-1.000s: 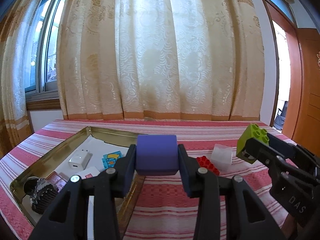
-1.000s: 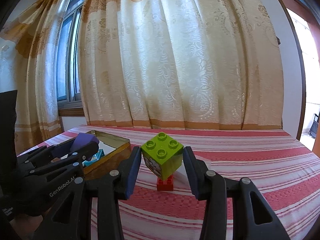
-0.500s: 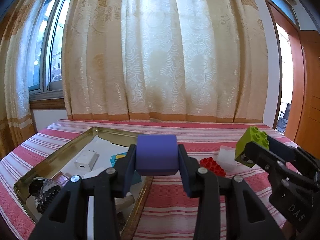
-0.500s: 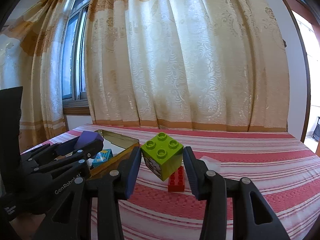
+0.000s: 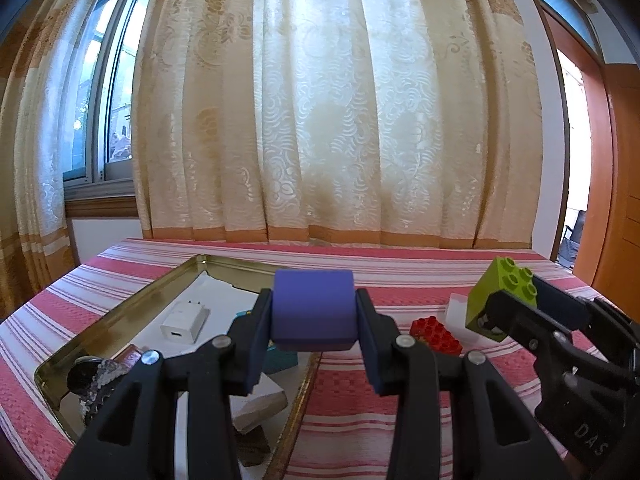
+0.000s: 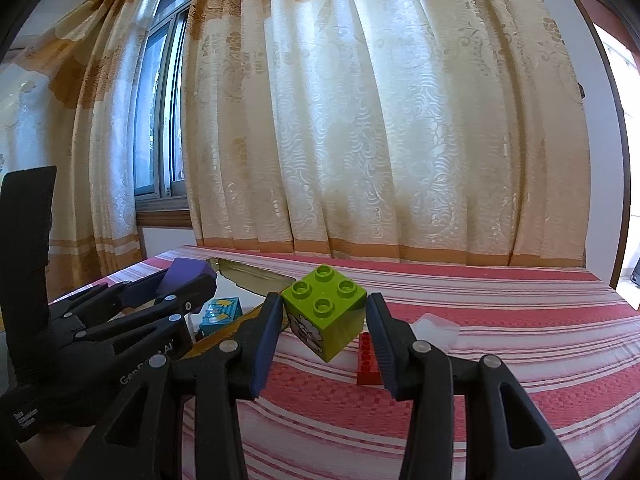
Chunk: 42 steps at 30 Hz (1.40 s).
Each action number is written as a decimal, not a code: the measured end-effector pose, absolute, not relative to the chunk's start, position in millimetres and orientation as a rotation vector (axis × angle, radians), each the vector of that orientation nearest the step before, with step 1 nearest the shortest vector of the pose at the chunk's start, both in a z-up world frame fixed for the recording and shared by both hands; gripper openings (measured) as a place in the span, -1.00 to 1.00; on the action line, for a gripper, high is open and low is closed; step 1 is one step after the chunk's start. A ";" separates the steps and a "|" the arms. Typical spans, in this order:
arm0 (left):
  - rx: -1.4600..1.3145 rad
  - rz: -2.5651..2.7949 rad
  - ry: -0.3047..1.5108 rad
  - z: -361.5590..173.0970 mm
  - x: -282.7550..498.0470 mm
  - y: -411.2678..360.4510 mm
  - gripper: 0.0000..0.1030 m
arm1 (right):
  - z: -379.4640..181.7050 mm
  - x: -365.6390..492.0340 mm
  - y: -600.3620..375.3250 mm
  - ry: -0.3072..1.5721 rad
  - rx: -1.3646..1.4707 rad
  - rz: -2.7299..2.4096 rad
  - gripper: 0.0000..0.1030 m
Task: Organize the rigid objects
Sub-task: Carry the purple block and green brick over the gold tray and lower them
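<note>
Purple block (image 5: pixel 313 314), clamped in the left tool (image 5: pixel 314 332) above the gold tray's (image 5: pixel 120 312) right rim on the desk (image 5: pixel 400 392), seems mid-carry and needs lowering into the tray, while from the right wrist the green brick (image 6: pixel 325 316) sits clamped in the right tool (image 6: pixel 324 330), hanging over the desk just beside the tray's near-right corner.

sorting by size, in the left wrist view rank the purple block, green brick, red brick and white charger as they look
1. purple block, though nearest the camera
2. green brick
3. red brick and white charger look alike
</note>
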State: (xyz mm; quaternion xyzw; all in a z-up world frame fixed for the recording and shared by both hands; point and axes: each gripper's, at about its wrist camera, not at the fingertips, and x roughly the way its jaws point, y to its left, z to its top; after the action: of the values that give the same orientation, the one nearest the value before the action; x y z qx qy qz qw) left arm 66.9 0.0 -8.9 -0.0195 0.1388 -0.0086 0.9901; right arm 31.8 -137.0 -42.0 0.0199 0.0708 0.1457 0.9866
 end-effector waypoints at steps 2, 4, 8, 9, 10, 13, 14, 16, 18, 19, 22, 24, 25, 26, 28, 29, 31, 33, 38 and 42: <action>-0.040 -0.015 0.279 -8.9 67.0 2.1 -0.23 | -41.9 31.6 -135.2 0.143 0.038 0.296 -0.10; -0.040 -0.013 0.278 -8.8 66.2 3.5 -0.24 | -42.2 31.9 -134.0 0.144 0.037 0.299 -0.10; -0.044 -0.008 0.277 -8.7 65.8 6.7 -0.23 | -42.0 32.7 -131.8 0.146 0.035 0.305 -0.10; -0.045 -0.007 0.277 -8.8 65.9 7.6 -0.23 | -41.9 32.8 -130.6 0.147 0.033 0.307 -0.10; -0.046 -0.006 0.277 -8.8 65.8 8.5 -0.23 | -41.9 32.8 -129.3 0.147 0.031 0.308 -0.10; -0.050 -0.003 0.277 -8.6 65.6 11.5 -0.23 | -41.2 32.4 -126.5 0.146 0.028 0.313 -0.10; -0.052 -0.002 0.277 -8.5 66.0 12.6 -0.23 | -41.3 31.9 -125.5 0.145 0.027 0.315 -0.10; -0.053 -0.001 0.278 -8.5 65.7 14.0 -0.23 | -41.3 31.9 -123.7 0.145 0.025 0.319 -0.10; -0.055 0.000 0.277 -8.5 65.5 15.2 -0.23 | -41.7 31.9 -122.1 0.144 0.023 0.323 -0.10; -0.056 0.001 0.276 -8.5 65.3 15.9 -0.23 | -41.6 31.7 -120.8 0.144 0.022 0.325 -0.10; -0.060 0.003 0.275 -8.5 64.5 18.2 -0.24 | -41.2 32.0 -116.8 0.146 0.018 0.332 -0.10; -0.063 0.004 0.273 -8.2 64.4 19.7 -0.24 | -41.0 31.5 -115.1 0.146 0.017 0.334 -0.10; -0.063 0.005 0.273 -8.3 64.4 20.5 -0.23 | -41.0 31.3 -113.8 0.145 0.016 0.337 -0.10; -0.063 0.007 0.272 -8.3 64.2 21.4 -0.23 | -40.9 31.3 -112.9 0.145 0.015 0.339 -0.10; -0.066 0.010 0.271 -8.3 63.4 23.3 -0.23 | -40.9 30.9 -110.1 0.145 0.011 0.344 -0.10; -0.068 0.013 0.271 -8.2 63.4 24.7 -0.23 | -40.9 30.6 -109.5 0.145 0.010 0.345 -0.10; -0.072 0.016 0.271 -8.0 63.3 27.4 -0.23 | -40.7 30.6 -107.0 0.146 0.008 0.350 -0.10; -0.075 0.018 0.270 -8.1 63.0 29.3 -0.23 | -40.4 30.2 -104.7 0.147 0.005 0.355 -0.10; -0.078 0.023 0.268 -8.1 62.5 32.8 -0.23 | -40.4 30.1 -100.2 0.148 0.002 0.365 -0.10; -0.086 0.027 0.268 -8.4 61.7 36.4 -0.23 | -40.1 31.4 -97.2 0.152 0.000 0.372 -0.10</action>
State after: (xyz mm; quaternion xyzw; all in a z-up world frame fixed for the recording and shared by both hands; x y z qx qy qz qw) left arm 61.7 36.4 -8.4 -0.0426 0.1335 0.0136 0.9900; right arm 31.4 -97.2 -40.1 -0.0001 0.0752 0.1846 0.9799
